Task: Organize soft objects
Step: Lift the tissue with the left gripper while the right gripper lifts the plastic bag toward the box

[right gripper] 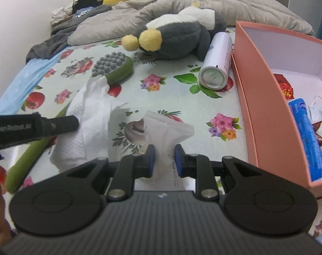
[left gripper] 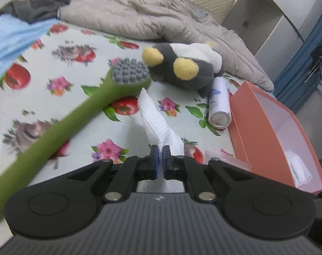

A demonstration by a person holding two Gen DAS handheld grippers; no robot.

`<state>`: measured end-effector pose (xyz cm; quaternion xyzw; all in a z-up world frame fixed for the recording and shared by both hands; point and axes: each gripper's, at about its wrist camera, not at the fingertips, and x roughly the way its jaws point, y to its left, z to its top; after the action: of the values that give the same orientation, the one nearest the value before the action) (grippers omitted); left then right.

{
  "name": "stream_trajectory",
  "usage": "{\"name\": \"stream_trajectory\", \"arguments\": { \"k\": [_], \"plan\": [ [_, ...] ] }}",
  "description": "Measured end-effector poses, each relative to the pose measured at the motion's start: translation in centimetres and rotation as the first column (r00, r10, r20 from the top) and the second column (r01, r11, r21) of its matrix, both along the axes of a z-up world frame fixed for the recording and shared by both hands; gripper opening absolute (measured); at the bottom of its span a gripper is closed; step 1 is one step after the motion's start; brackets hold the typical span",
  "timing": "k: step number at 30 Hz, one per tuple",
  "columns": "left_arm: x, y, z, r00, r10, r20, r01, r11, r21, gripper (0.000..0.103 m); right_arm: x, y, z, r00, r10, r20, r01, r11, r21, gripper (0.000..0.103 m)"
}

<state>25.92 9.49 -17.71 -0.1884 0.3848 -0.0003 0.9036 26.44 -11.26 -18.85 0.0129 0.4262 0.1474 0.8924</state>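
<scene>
My left gripper (left gripper: 161,159) is shut on a white waffle-weave cloth (left gripper: 154,119), which rises in a peak from the jaws above the flowered bed sheet (left gripper: 61,34). In the right wrist view the same cloth (right gripper: 90,114) hangs from the left gripper (right gripper: 74,123) at the left edge. My right gripper (right gripper: 163,159) is shut on a tissue pack (right gripper: 163,131), with white tissue bunched up between the pads. A grey and white plush toy (left gripper: 182,68) (right gripper: 178,36) with yellow feet lies beyond, beside the pink box (left gripper: 267,131) (right gripper: 263,97).
A green massage brush (left gripper: 93,102) (right gripper: 116,68) lies slantwise at the left, partly under the cloth. A white spray can (left gripper: 219,104) (right gripper: 216,65) lies against the box. The box holds a blue tube (right gripper: 307,140) and red foil (right gripper: 285,85). A beige quilt (left gripper: 150,17) is heaped behind.
</scene>
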Motion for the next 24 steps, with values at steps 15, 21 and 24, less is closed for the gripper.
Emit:
{"name": "stream_trajectory", "arguments": {
  "k": [15,21,24],
  "plan": [
    [-6.4,-2.6,5.7,0.998,-0.066,0.025,0.064,0.996,0.066,0.005,-4.8,0.1,5.9,0.997,0.044,0.062,-0.043,0.999,-0.017,0.023],
    [-8.8,-4.4,8.9,0.994,-0.093,0.051,0.091,0.995,0.040,0.005,-6.8,-1.6,8.3,0.997,0.029,0.071,-0.029,1.000,-0.006,0.023],
    [-9.2,-5.5,10.9,0.991,-0.107,0.079,0.103,0.993,0.054,0.005,-7.6,-2.5,10.1,0.995,0.026,0.093,-0.026,1.000,0.005,0.023]
  ]
}}
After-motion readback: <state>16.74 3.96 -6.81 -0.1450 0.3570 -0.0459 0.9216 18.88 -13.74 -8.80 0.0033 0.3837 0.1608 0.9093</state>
